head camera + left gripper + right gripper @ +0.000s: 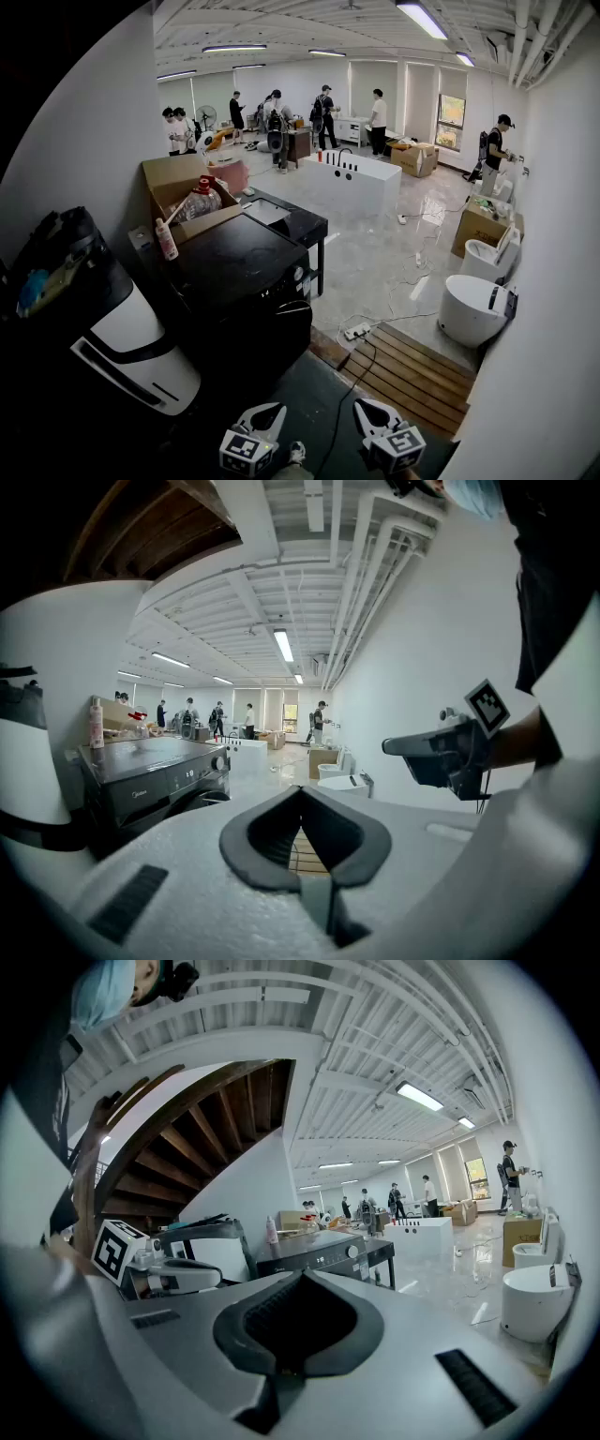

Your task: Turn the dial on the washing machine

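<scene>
Both jaws are held clenched, empty; the dial (221,762) on the washing machine (155,775) is seen ahead-left, well apart, nearer the left gripper (270,411) than the right gripper (367,409).

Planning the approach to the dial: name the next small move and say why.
Probably carry the right claw forward toward the dial on the washing machine. It is shut, empty and well short of the machine, and the dial lies almost straight ahead in the right gripper view.
</scene>
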A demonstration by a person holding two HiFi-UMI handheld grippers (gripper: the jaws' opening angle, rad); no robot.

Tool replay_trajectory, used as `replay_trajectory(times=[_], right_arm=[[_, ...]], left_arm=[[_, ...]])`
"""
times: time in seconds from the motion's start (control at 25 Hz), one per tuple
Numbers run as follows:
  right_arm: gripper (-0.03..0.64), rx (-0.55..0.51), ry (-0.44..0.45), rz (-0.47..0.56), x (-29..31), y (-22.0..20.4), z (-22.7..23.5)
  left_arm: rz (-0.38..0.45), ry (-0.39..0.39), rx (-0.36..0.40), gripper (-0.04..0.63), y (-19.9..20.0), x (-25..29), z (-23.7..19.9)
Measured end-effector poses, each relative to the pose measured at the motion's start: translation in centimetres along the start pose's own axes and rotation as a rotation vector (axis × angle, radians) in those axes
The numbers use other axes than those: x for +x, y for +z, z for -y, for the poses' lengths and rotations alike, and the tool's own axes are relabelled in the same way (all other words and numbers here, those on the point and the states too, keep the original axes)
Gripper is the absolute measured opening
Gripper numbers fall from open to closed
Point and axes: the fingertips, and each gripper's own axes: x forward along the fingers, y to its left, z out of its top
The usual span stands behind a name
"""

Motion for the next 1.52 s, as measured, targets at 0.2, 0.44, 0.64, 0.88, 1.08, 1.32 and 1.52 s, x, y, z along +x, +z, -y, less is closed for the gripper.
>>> replay_trajectory(times=[0.2, 0.44, 0.64, 0.88, 1.08, 1.32, 1.52], right_arm=[[-0.003, -0.020, -0.004, 0.006, 2.1, 0.1, 1.1], [-0.002, 0.051, 0.041, 0.053, 6.0, 1.1, 1.7], [0.118, 0.038, 0.041, 0.040, 10.2, 2.0, 3.0], [0.186, 0.049, 0.039, 0.025, 15.6, 3.0, 3.4], [0.210, 0.061, 0.023, 0.021, 19.6, 3.5, 4.4], [0.219, 0.070, 0.008, 0.026, 22.4, 3.9, 5.8], [0.221, 0.072, 0.032, 0.010, 24.0, 4.4, 7.9]], left_arm=[[0.010, 0.029, -0.020, 0.008, 1.5, 1.4, -1.6], [0.010, -0.022, -0.024, 0.024, 1.4, 4.4, -4.1], [0.001, -0.078, -0.054, 0.142, 2.3, 7.4, -6.3], [0.010, -0.103, -0.037, 0.167, 2.8, 10.0, -10.4], [-0.013, -0.106, -0.039, 0.176, 3.4, 11.8, -14.4], [-0.031, -0.108, -0.029, 0.184, 4.2, 13.8, -16.9], [-0.049, -0.075, -0.049, 0.184, 4.7, 15.7, -17.1]])
